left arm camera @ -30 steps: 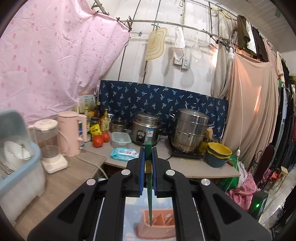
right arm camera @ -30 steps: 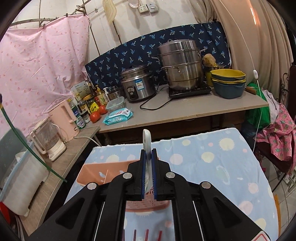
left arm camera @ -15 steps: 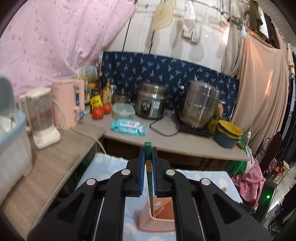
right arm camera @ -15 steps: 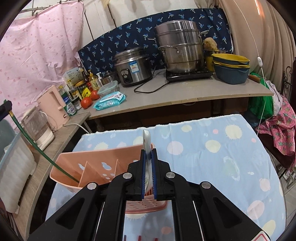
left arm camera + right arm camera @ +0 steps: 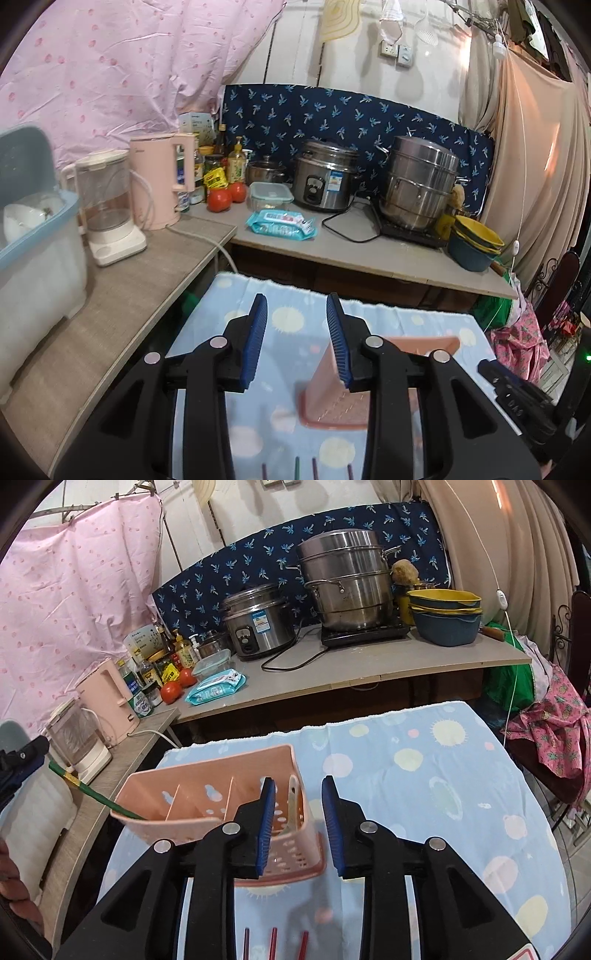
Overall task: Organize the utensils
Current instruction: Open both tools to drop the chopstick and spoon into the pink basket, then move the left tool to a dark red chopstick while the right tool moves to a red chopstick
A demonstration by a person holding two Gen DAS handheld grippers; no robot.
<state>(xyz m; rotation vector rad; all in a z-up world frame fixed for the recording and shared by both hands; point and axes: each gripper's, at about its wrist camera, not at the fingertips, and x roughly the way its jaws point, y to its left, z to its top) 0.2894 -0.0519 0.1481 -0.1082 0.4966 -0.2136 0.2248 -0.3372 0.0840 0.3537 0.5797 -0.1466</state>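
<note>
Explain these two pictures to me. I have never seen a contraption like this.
There is no robot here. A person holds a pair of black tongs with blue pads in each hand, and each pair carries a wide-angle camera that looks forward along it.

One picture looks along the left tongs, the other along the right tongs. Both pairs are open and hold nothing.

Below them is a table with a blue dotted cloth. A pink utensil holder stands on it. A green stick leans out of its left compartment and a cream utensil stands in its right one. A few red sticks lie on the cloth near the camera.
</note>
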